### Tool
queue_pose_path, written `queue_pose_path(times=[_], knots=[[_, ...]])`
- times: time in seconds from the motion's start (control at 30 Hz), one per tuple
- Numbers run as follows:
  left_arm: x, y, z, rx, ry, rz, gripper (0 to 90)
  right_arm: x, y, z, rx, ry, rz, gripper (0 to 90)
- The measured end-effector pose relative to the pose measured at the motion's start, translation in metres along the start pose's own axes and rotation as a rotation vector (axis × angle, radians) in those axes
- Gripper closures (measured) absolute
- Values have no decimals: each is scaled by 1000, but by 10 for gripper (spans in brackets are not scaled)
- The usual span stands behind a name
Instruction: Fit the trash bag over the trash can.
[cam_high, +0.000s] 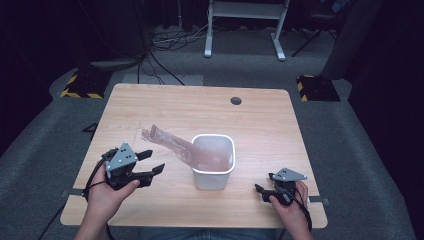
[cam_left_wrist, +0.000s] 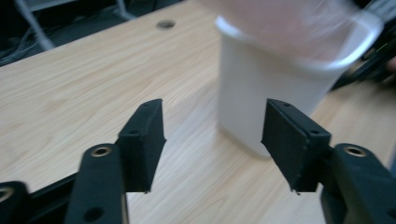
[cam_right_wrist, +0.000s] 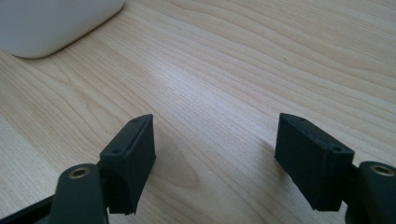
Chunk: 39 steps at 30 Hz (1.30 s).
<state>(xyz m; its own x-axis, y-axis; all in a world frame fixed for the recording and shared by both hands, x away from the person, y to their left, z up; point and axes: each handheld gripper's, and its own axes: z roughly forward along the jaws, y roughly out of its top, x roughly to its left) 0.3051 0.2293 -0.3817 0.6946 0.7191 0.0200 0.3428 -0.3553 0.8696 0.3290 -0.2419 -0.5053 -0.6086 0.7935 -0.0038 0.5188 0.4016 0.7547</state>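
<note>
Plastic bag (cam_high: 172, 145) sits half in the white bin (cam_high: 214, 176) at table centre, tail flopped over the left rim. Thin, limp, slippery, so I'd pinch the loose tail. My left gripper (cam_high: 150, 162) is spread, empty; right gripper (cam_high: 260, 191) spread, empty.

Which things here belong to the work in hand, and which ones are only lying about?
Belonging to the work:
- white plastic bin
- clear plastic bag, partly inside the bin, its end hanging out to the left
- left gripper, open beside the bag
- right gripper, open

Only lying about:
- floor cables
- white table frame behind
</note>
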Motion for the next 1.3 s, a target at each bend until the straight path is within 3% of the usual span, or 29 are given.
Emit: queue_pose_path(times=[0.1, 0.2, 0.27, 0.33, 0.5, 0.67, 0.97, 1.03, 1.3], knots=[[3, -5, 5, -34, -37, -43, 366, 0, 0, 0, 1, 6, 0, 281], [2, -6, 14, 0, -27, -20, 341, -1, 0, 0, 1, 10, -5, 279], [-1, -5, 19, -14, -31, -14, 332, -1, 1, 1, 2, 15, -8, 279], [-4, -3, 25, -41, -70, -40, 331, -1, 1, 1, 3, 17, -11, 279], [-10, 7, 34, -52, -88, -24, 327, 0, 3, -1, 4, 32, -40, 341], [-18, 20, 41, -76, -124, -22, 348, 5, 24, -17, -32, 42, -87, 321], [-21, 36, 59, -124, -182, -34, 555, 13, 62, -41, -93, 90, -138, 324], [-23, 39, 61, -127, -190, -19, 569, 15, 67, -44, -99, 109, -140, 328], [-41, 46, 55, -136, -234, -1, 483, 25, 87, -54, -117, 136, -193, 333]])
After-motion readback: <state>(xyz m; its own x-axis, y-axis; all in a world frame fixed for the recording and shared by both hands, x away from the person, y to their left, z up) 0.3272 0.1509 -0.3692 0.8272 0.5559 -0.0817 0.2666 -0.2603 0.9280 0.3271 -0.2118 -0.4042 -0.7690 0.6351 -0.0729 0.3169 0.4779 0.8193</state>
